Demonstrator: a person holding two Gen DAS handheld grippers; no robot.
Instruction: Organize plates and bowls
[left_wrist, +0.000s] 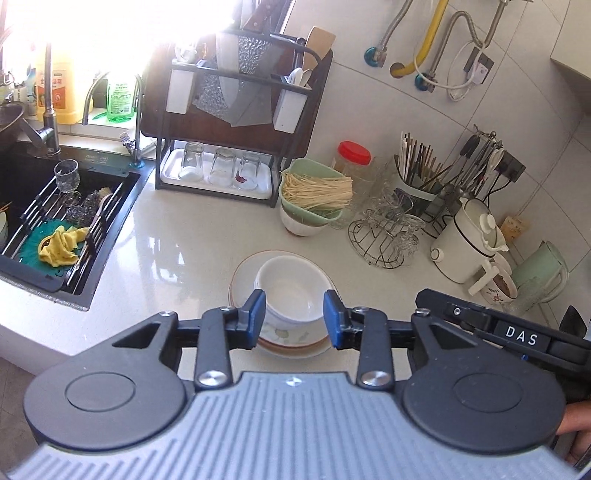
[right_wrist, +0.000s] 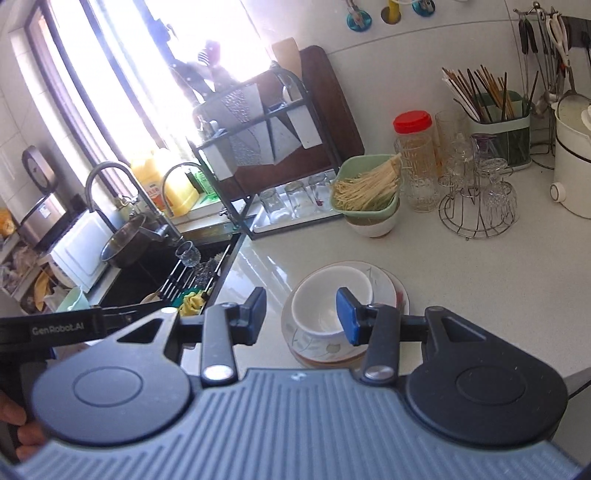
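Blue rubber pads tip both grippers, and both stand spread with nothing between them. In the left wrist view the left gripper (left_wrist: 294, 318) hangs above a stack at lower centre of the frame: white ceramic bowls (left_wrist: 293, 291) nested inside one another, sitting on round white plates with a leaf pattern and brown rim (left_wrist: 286, 338). The stack rests on the glossy pale stone surface (left_wrist: 177, 266). In the right wrist view the right gripper (right_wrist: 301, 316) hovers left of the same stack, its right pad in front of the bowls' rim, though whether it touches cannot be told. Beyond, toward the upper middle, a pale green bowl of dry noodles (left_wrist: 314, 190) sits in a white bowl. A black sink with a yellow cloth (left_wrist: 62, 243) lies at the left edge.
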